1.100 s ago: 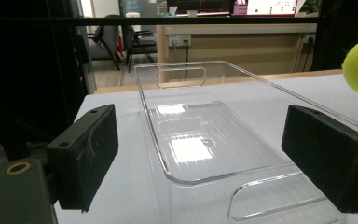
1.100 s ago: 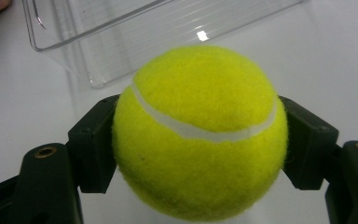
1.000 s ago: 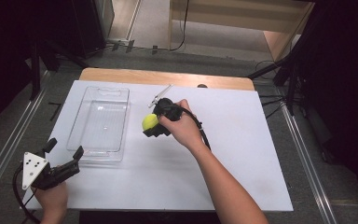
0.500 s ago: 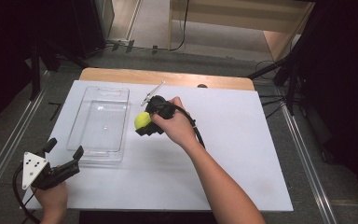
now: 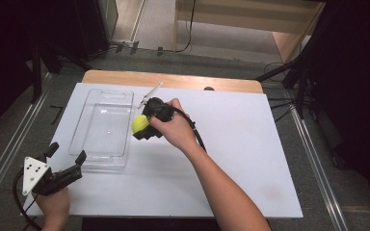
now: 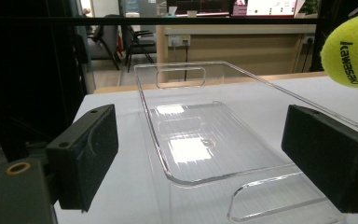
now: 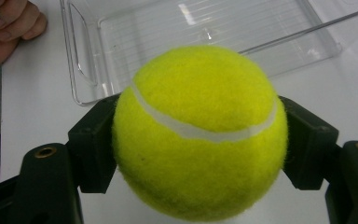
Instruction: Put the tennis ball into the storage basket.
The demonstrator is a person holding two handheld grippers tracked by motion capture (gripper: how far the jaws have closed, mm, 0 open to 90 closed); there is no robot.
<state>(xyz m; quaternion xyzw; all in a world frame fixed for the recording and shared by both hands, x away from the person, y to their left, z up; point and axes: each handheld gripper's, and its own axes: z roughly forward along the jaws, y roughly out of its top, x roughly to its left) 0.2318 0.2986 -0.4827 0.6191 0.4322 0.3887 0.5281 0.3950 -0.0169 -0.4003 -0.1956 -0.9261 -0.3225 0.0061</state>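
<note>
My right gripper [image 5: 141,126] is shut on a yellow-green tennis ball [image 5: 139,123] and holds it in the air just right of the clear plastic tray's [image 5: 92,144] right wall. In the right gripper view the ball [image 7: 200,133] sits squeezed between both jaws, with the empty tray [image 7: 88,74] beyond it. My left gripper [image 5: 67,157] rests open at the table's front left, pointing at the tray's near end. From the left gripper view the tray [image 6: 205,140] lies straight ahead between the spread jaws, and the ball [image 6: 352,56] hangs at the upper right.
A white board [image 5: 231,159] covers the table; a strip of wooden tabletop [image 5: 173,79] shows at the far edge. A thin metal tool [image 5: 149,94] lies just past the tray's far right corner. Dark stands and cables flank both sides of the table.
My right gripper has carried the ball leftward, from mid-table to the tray's right wall. The left gripper has stayed put.
</note>
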